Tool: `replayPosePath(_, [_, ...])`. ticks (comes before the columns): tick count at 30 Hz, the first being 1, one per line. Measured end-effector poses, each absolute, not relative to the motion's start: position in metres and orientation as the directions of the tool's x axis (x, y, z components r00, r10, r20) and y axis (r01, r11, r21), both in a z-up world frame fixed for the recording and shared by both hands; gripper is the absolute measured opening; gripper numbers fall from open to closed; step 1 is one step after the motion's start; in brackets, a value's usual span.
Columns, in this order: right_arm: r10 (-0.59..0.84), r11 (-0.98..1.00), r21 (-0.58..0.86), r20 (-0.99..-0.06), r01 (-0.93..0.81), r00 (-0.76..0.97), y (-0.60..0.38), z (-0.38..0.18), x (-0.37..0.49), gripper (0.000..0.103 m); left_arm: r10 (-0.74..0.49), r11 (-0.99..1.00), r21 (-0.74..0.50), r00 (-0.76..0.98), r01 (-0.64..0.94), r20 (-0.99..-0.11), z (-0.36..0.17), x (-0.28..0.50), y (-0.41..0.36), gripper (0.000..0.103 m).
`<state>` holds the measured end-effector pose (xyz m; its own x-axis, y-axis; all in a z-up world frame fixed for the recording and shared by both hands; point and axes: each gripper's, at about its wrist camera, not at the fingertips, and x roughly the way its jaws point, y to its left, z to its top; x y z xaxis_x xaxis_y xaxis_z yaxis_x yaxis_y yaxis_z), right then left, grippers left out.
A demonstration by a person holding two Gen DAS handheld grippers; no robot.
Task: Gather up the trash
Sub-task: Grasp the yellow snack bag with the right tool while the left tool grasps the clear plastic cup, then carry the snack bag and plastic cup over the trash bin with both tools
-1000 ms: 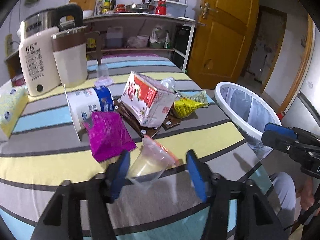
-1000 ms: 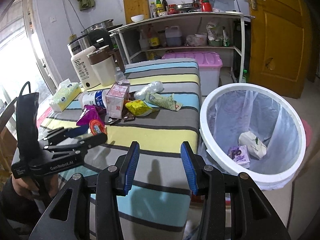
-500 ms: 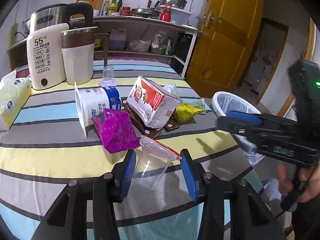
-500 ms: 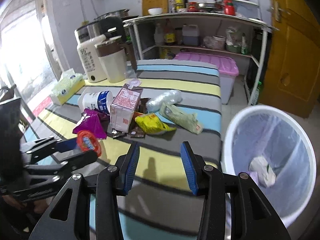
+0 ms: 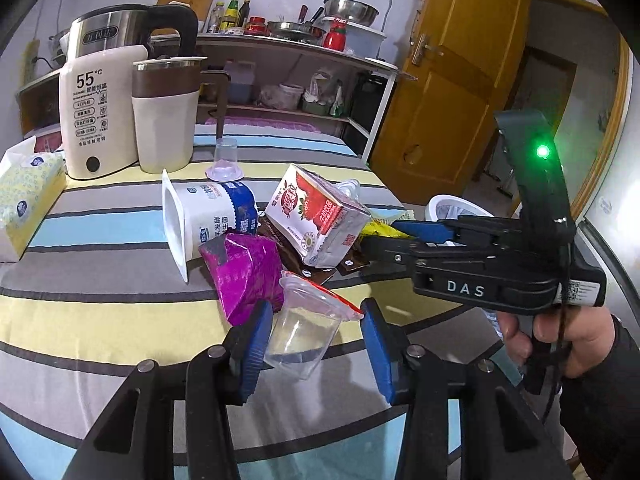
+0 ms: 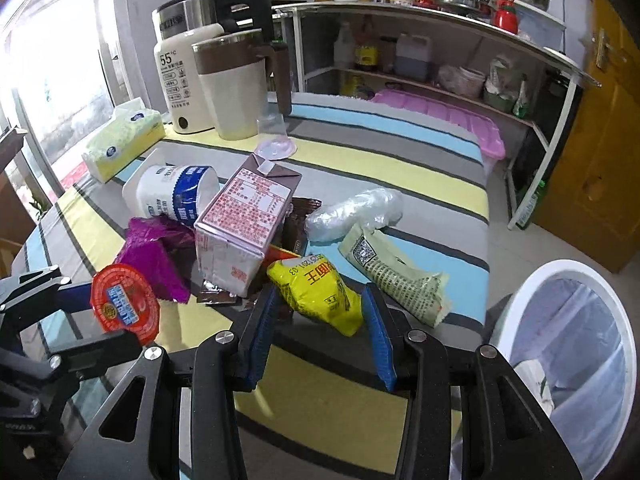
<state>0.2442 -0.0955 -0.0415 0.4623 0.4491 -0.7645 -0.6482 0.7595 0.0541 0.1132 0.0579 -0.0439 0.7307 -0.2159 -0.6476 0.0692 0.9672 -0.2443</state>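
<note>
The left gripper point(image 5: 314, 342) has its jaws around a clear cup point(image 5: 302, 330): one pad lies against the cup's side, but a gap shows at the other, so I cannot be sure the cup is truly clamped. The cup is tilted, mouth toward the pile, its red foil lid point(image 6: 124, 302) peeled up at the rim.

The right gripper point(image 6: 318, 330) has its jaws apart and empty. Just ahead of them, nearly between the pad tips, lies a yellow packet point(image 6: 320, 286) on the counter point(image 6: 380, 160). Its long axis runs slantwise, from upper left down to lower right, so it sits askew to the jaw gap. This hand is the nearer one to it; the left is occupied.

The packet is crumpled and puffed, with red print. Touching it are a milk carton point(image 6: 240, 232) to the left and a pale green wrapper point(image 6: 396, 276) to the right. Behind lie a purple wrapper point(image 6: 154, 256) and a yogurt tub point(image 6: 172, 196). The bin point(image 6: 508, 320) stands off the counter's edge, to the right.
</note>
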Motion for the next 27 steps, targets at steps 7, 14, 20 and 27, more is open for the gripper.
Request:
replayPosePath(7, [0.469, 0.752, 0.077, -0.762, -0.655, 0.448, -0.094, -0.041, 0.242, 0.024, -0.219, 0.966, -0.247, 0.728, 0.070, -0.650, -0.045, 0.115, 0.058, 0.046])
replayPosePath(14, [0.485, 0.774, 0.121, -0.744, -0.622, 0.459, -0.110, -0.035, 0.228, 0.022, -0.214, 0.968, -0.240, 0.733, 0.072, -0.646, -0.041, 0.110, 0.052, 0.046])
replayPosePath(20, [0.499, 0.800, 0.165, -0.716, -0.576, 0.487, -0.138, -0.024, 0.208, 0.022, -0.210, 0.970, -0.231, 0.737, 0.076, -0.643, -0.037, 0.107, 0.044, 0.046])
replayPosePath(27, [0.507, 0.819, 0.194, -0.685, -0.540, 0.523, -0.168, -0.009, 0.179, 0.022, -0.218, 0.970, -0.221, 0.743, 0.096, -0.633, -0.028, 0.100, 0.028, 0.046])
